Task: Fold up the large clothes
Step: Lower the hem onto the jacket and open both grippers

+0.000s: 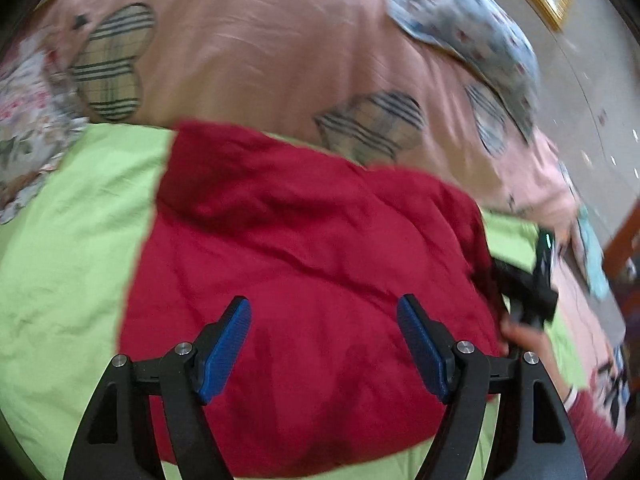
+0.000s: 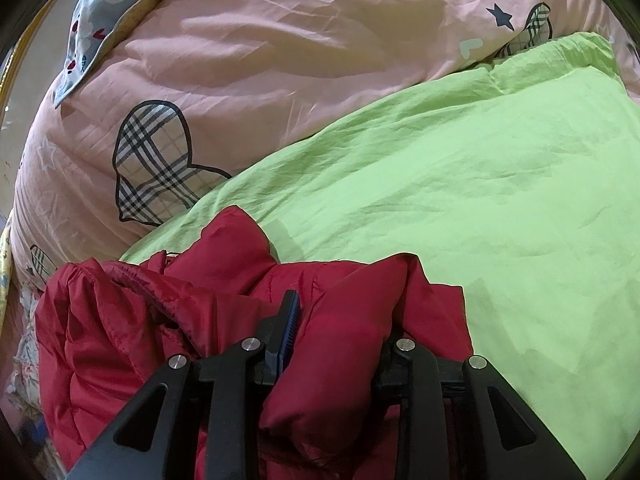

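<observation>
The left gripper (image 1: 324,316) hangs above a red jacket (image 1: 304,264), its blue pads (image 1: 226,350) spread wide with nothing between them. The jacket lies in a broad, puffy heap on a green sheet (image 1: 68,256). At the jacket's right edge, the right gripper (image 1: 524,288) and the hand (image 1: 528,340) holding it meet the fabric. From the right wrist view, the right gripper (image 2: 340,320) pinches a thick bunched fold of the jacket (image 2: 160,320); one blue pad (image 2: 292,328) shows, the other is buried in cloth. Beyond the jacket lies a pink quilt (image 2: 248,52) with plaid hearts, and a blue patterned pillow (image 1: 460,24).
</observation>
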`<action>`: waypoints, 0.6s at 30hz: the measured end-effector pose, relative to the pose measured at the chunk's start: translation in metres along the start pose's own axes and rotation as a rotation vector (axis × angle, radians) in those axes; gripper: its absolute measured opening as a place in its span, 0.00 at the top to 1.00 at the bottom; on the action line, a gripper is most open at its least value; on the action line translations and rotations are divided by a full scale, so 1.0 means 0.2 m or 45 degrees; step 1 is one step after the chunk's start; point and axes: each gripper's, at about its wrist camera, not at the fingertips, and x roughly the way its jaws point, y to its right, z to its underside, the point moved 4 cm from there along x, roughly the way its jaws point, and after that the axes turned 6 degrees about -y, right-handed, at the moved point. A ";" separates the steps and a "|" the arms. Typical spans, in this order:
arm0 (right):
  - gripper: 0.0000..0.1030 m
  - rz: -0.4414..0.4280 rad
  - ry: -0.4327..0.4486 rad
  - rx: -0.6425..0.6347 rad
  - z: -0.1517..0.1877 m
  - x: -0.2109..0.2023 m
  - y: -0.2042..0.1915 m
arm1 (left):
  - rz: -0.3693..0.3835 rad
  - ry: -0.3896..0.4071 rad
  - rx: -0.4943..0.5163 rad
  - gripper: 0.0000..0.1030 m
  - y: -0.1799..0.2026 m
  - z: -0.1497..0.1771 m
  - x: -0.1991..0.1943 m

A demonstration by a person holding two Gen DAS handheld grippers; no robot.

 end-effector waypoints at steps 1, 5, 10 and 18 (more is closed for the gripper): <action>0.72 -0.002 0.000 0.000 0.00 0.00 0.00 | -0.016 -0.017 0.029 0.27 0.04 0.03 0.03; 0.69 -0.024 0.001 -0.005 0.00 -0.01 0.00 | -0.172 -0.082 0.087 0.25 0.06 0.08 0.20; 0.54 -0.070 0.038 -0.040 -0.02 -0.15 -0.04 | -0.226 -0.081 0.037 0.25 -0.02 0.07 0.31; 0.25 -0.170 0.143 -0.329 0.13 -0.53 -0.22 | -0.251 -0.073 0.027 0.26 -0.04 0.08 0.33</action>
